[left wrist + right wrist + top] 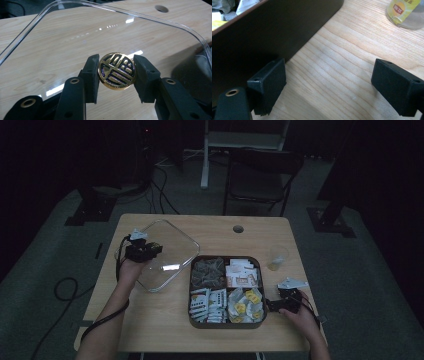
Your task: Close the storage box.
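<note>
left gripper (117, 72) clenched on the gold knob (117, 70) of the clear lid (175, 23) — knob squarely between its pads.

The lid (155, 22) is clear, glossy plastic or glass, smooth enough to mirror bright streaks of light. At its middle sits a round knob (117, 70) of polished gold-coloured metal with dark glossy inlay. The left tool (117, 75) is matt black plastic; its pads look slightly grainy and rubbery, and brass-coloured metal eyelets sit in its arms. The right tool (329, 87) has the same matt black, faintly rough finish. The surface (342, 57) is pale wood-grain laminate, smooth with a soft sheen. The tray (262, 30) has a dark brown, matt, even wall. The cup (409, 15) is clear plastic with a glossy yellow printed label.
</note>
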Motion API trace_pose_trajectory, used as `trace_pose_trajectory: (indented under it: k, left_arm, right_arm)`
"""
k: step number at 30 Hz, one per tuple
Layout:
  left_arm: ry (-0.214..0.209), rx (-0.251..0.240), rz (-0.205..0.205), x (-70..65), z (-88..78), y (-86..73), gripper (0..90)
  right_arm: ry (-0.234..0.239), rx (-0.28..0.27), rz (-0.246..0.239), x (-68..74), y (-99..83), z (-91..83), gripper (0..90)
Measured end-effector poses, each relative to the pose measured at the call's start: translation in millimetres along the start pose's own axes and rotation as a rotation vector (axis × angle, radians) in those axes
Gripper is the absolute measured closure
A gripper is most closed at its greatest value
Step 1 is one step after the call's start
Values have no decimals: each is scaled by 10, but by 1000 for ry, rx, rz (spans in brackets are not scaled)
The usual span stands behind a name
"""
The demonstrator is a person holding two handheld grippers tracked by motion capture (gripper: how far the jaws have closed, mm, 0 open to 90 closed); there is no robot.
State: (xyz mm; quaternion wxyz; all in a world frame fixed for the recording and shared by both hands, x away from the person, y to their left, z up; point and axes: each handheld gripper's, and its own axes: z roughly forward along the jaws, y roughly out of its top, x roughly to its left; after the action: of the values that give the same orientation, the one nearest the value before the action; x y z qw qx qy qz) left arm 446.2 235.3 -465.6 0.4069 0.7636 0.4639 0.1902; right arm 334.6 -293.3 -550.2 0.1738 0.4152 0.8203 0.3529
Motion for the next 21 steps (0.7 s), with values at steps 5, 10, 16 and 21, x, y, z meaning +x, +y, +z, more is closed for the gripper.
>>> trace_pose_trajectory:
  k: [5,10,16,21]
  left_arm:
    - [-34,2,43,-139,5,45,595]
    - [-65,7,74,-266,27,80,595]
    - [-112,6,119,-426,31,132,595]
    - [-150,2,138,-552,28,177,595]
  right_arm:
    - [0,0,0,0,0,0,120]
    - [0,0,0,0,0,0,120]
    - [0,0,0,-1,0,0,120]
    - [0,0,0,0,0,0,120]
